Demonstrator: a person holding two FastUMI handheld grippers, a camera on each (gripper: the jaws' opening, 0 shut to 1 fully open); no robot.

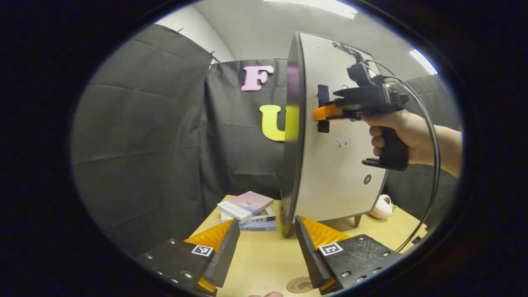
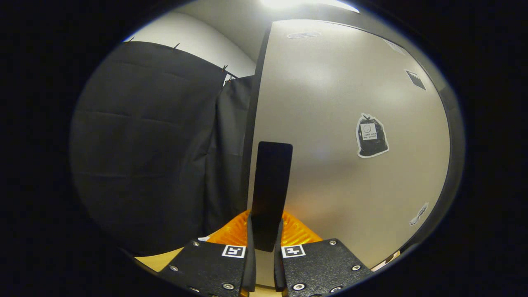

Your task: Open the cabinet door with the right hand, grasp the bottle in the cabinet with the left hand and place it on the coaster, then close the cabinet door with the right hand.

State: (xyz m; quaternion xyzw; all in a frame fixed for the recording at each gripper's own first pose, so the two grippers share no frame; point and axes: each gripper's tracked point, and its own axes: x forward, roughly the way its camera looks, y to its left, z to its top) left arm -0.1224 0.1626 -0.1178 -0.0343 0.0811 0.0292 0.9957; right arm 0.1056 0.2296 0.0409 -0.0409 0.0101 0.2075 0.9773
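We have the right tool (image 2: 264, 247) clenched on the black door handle (image 2: 270, 189) of the cabinet door (image 2: 342, 177). The left tool (image 1: 266, 247) waits released over the surface (image 1: 268, 255), coaster (image 1: 300, 284) just below. The bottle is presumably behind the door. Risk: pulling off the hinge arc lets the thin handle slip free.

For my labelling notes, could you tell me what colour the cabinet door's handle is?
Black; the handle shows best in the right gripper view.

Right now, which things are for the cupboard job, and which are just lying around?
For the job:
cabinet door
door handle, pinched by the right gripper
coaster
left gripper, open and waiting

Just lying about:
stack of books
pink soft toy
stickers on the door, like the butterfly
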